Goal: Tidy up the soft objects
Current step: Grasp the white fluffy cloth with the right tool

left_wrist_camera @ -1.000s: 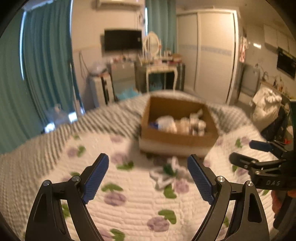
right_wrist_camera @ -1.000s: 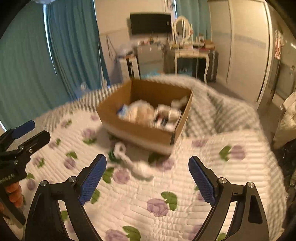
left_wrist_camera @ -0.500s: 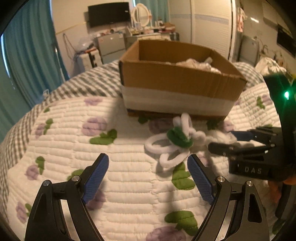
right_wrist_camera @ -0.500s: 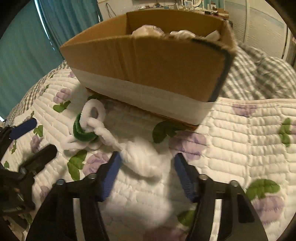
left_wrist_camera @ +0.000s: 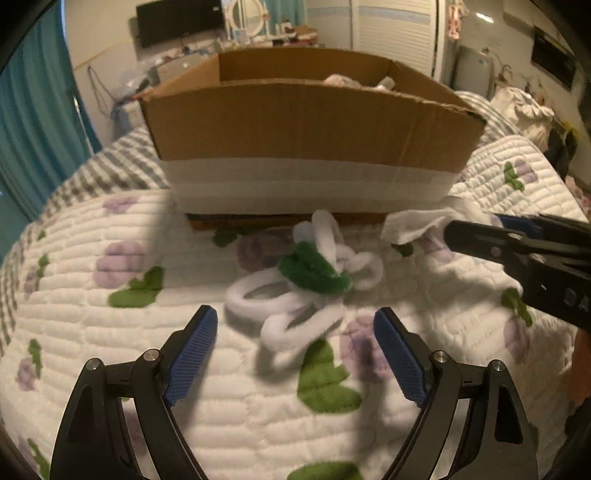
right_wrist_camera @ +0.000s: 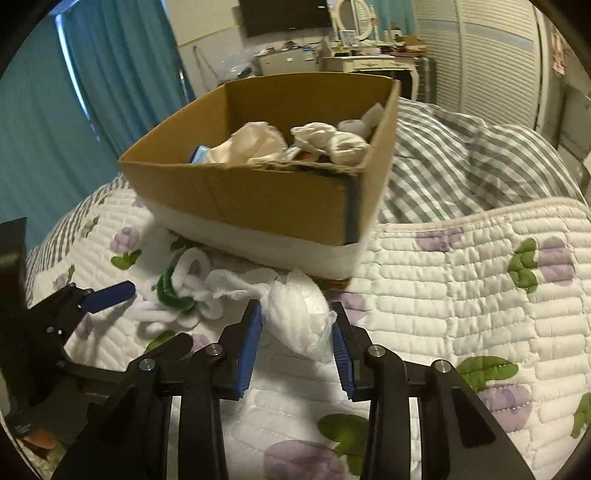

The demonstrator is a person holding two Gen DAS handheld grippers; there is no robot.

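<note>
The cardboard box (right_wrist_camera: 258, 192) fills the upper centre on the bed (right_wrist_camera: 480, 295). The right gripper (right_wrist_camera: 297, 332), open a second ago, has now closed its fingers on the white cloth bundle (right_wrist_camera: 299, 317), so boxing can follow. The left gripper (left_wrist_camera: 291, 354) stays wide before the fuzzy rings (left_wrist_camera: 306, 288), mid-frame.

A home bedroom: a bed under a white quilted cover printed with purple flowers and green leaves (right_wrist_camera: 461, 288), a grey-and-white striped blanket (right_wrist_camera: 461, 170), long teal curtains (right_wrist_camera: 122, 85), a white louvred wardrobe (right_wrist_camera: 484, 59), a black wall-mounted television (left_wrist_camera: 177, 20) and a white dressing table with an oval mirror (right_wrist_camera: 351, 55) (its top cluttered).
</note>
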